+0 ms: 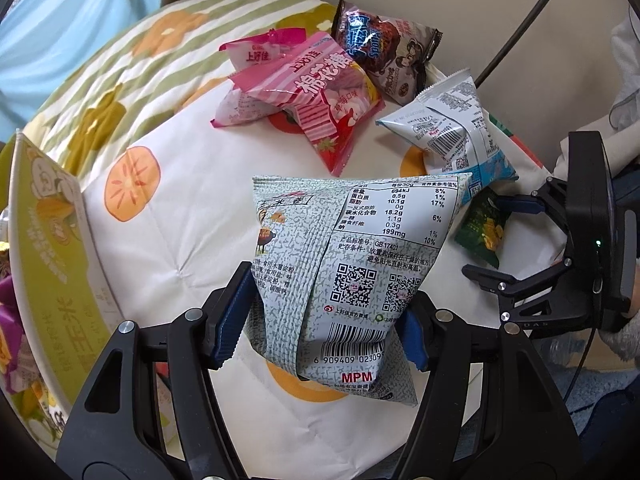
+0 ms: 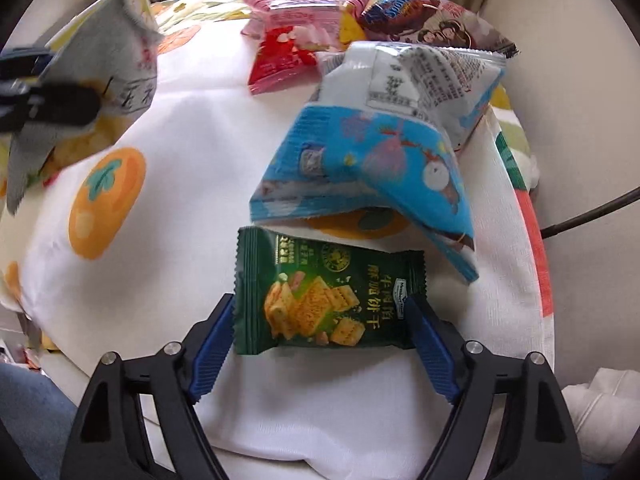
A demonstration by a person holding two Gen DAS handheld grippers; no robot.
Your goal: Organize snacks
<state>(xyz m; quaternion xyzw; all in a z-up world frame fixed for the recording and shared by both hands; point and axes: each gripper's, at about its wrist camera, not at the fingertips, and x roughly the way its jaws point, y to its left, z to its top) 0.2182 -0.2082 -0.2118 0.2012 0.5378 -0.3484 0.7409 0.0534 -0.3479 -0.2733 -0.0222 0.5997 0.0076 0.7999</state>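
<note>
The left gripper (image 1: 320, 320) is clamped on a pale grey-green snack bag (image 1: 348, 272), its blue pads (image 1: 228, 320) pressing the lower sides so the pouch creases between them. The bag stands with its long axis running away from the fingers, its wide serrated top seam farthest out, and its back panel with nutrition table, QR codes and barcode facing the left wrist camera. It is held above a white quilt (image 1: 168, 248) printed with orange fruit. The right gripper (image 2: 320, 332) points down at the quilt with its jaws spread, a small dark green cracker packet (image 2: 324, 296) lying flat between them; whether the pads touch its ends I cannot tell. The packet's long axis runs across the gap from finger to finger. Just beyond it lies a blue and white bag (image 2: 368, 160), tilted and propped up. Farther off sit a pink marshmallow bag (image 1: 312, 96) and a brown chocolate snack bag (image 1: 384, 52). A yellow-green carton (image 1: 52, 248) stands at the left edge of the left wrist view.
</note>
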